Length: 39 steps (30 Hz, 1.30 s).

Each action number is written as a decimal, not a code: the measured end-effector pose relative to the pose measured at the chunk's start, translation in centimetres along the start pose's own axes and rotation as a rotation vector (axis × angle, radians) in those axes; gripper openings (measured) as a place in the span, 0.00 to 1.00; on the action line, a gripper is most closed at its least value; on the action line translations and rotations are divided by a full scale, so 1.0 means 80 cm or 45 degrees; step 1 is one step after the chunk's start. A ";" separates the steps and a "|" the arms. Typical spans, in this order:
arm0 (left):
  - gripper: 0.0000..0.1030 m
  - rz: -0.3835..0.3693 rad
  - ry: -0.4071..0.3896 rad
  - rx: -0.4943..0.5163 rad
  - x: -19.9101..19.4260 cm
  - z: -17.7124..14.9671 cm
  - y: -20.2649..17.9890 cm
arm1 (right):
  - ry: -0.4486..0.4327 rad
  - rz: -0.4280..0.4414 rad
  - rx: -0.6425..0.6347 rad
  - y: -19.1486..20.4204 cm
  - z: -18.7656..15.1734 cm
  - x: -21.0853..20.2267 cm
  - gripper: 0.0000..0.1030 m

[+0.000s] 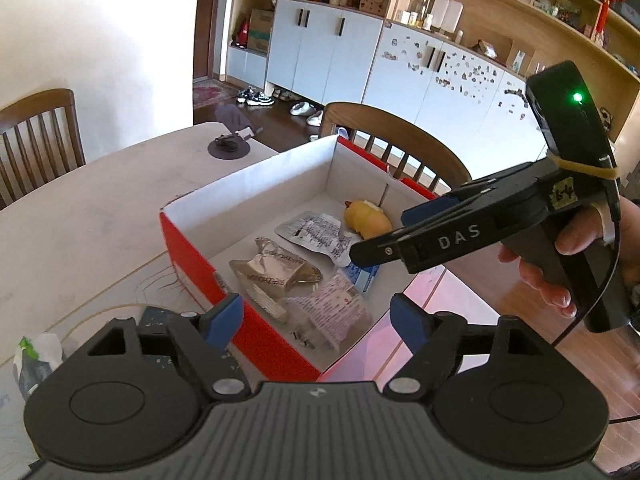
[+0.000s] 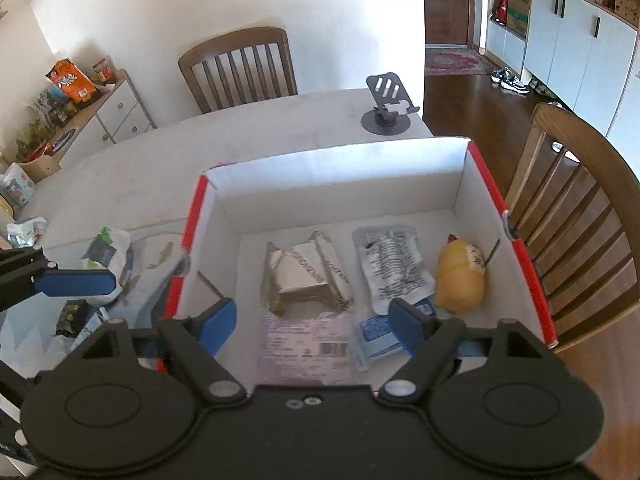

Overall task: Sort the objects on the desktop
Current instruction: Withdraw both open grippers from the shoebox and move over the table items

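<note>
Right gripper [image 2: 312, 322] spread wide and holding nothing, poised above the near end of the red box [image 2: 520, 236], pointing down into it. Left gripper [image 1: 318, 320] likewise spread and bare, hovering over the box's near corner. Right hand [image 1: 560, 264] wrapped round the handle, only fingers showing, wrist cut off by the frame.

Inside the box: crumpled foil packet [image 2: 304, 276] in the middle, printed silver pouch [image 2: 390, 264] beside it, yellow plush toy [image 2: 460, 276] against the right wall, pink-white wrapper [image 2: 304, 344] and blue-white packet [image 2: 374, 336] partly hidden under the right gripper's fingers. Print too blurred to read.

Outside on the table [image 2: 240, 140]: green-white bag [image 2: 108, 248] and dark sachet [image 2: 72, 316], partly behind the left gripper's blue pad.
</note>
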<state>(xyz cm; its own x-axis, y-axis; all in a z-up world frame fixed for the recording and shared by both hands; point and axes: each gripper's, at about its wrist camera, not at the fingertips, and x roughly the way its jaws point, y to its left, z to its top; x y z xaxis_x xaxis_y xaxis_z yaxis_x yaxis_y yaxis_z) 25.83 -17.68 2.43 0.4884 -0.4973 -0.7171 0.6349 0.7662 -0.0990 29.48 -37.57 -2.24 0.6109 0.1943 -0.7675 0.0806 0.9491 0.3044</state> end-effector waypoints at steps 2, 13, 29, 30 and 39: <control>0.79 -0.008 -0.005 -0.015 -0.007 -0.004 0.007 | -0.014 0.002 0.011 0.007 -0.002 -0.003 0.86; 1.00 0.013 -0.061 -0.088 -0.050 -0.032 0.052 | -0.077 0.032 -0.035 0.064 -0.015 -0.010 0.95; 1.00 0.198 -0.108 -0.189 -0.119 -0.087 0.131 | -0.097 0.095 -0.162 0.175 -0.042 -0.001 0.98; 1.00 0.209 -0.112 -0.194 -0.123 -0.091 0.136 | -0.101 0.100 -0.172 0.181 -0.043 -0.001 0.98; 1.00 0.280 -0.083 -0.251 -0.144 -0.130 0.172 | -0.096 0.120 -0.240 0.236 -0.066 0.018 0.99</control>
<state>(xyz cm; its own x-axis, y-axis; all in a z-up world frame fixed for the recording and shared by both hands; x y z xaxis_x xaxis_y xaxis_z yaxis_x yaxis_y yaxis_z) 22.71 2.85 2.15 0.6425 -0.3310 -0.6911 0.3845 0.9194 -0.0829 27.74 -18.05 -0.59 0.6667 0.2720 -0.6939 -0.1242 0.9586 0.2563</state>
